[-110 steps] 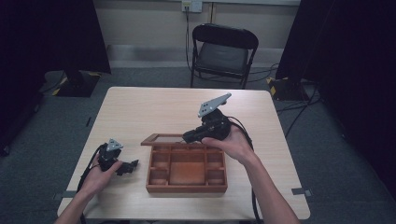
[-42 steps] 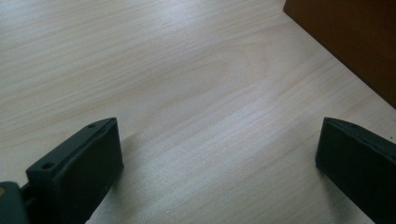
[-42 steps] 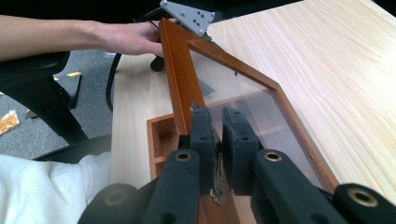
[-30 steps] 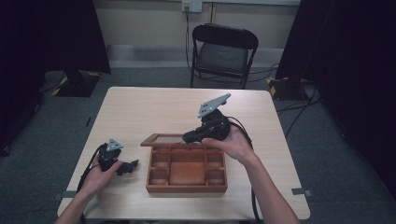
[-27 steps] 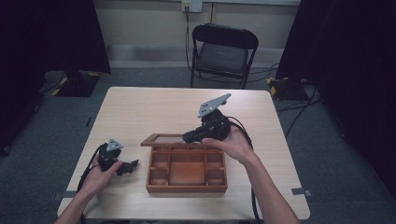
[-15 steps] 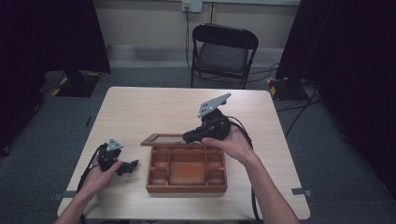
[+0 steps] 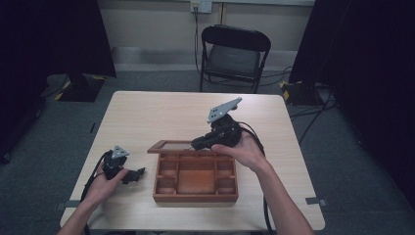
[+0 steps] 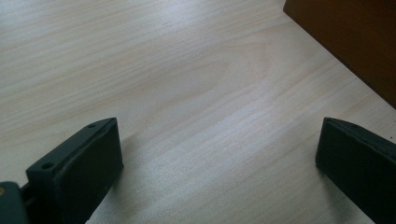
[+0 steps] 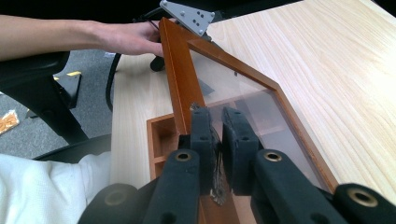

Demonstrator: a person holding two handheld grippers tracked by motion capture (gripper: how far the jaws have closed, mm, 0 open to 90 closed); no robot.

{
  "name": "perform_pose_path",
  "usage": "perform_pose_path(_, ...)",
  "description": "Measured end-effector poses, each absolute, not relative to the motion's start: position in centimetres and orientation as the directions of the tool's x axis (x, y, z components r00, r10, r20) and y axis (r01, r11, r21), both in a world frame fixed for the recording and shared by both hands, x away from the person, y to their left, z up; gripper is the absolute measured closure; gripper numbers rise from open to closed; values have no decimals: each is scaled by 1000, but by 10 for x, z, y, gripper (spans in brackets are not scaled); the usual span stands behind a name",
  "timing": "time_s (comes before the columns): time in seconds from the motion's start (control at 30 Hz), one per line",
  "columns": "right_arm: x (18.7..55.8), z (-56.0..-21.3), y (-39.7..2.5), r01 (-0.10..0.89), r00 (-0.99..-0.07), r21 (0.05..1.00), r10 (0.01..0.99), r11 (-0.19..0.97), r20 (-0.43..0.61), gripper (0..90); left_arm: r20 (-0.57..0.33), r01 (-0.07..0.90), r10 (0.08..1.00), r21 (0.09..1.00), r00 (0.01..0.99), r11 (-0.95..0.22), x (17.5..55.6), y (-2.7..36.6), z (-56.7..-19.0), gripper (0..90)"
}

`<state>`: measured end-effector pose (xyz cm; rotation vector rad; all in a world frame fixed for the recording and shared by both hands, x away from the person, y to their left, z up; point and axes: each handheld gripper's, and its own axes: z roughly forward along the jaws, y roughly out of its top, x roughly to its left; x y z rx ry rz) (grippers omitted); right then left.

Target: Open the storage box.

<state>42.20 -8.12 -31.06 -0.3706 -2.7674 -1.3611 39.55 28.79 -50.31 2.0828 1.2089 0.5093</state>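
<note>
One wooden box (image 7: 195, 178) with a glass-paned lid (image 9: 243, 100) lies on the surface (image 7: 161, 112), and its lid is raised partway off the far edge, tilted up rather than flat. The right tongs (image 9: 215, 128) are pressed together on a small metal clasp at the lid's front rail, with the brown frame and glass pane running away beyond them. In the high view the right tongs (image 7: 201, 143) sit over the box's far left corner, the hand behind them at the far right corner. Inside, the box is split into small compartments around a larger middle one. The left tongs (image 7: 136, 174) rest just left of the box, spread wide with bare wood between them; a dark corner of the box (image 8: 355, 42) shows beside them.
</note>
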Motion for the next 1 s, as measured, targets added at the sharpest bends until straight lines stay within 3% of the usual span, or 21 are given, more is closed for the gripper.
perform_pose_path(1.0, 422, -311, -81, 227, -971, 776, 195, 588, 136, 836, 2, 609, 869, 713, 495, -349, 395, 288, -503, 0)
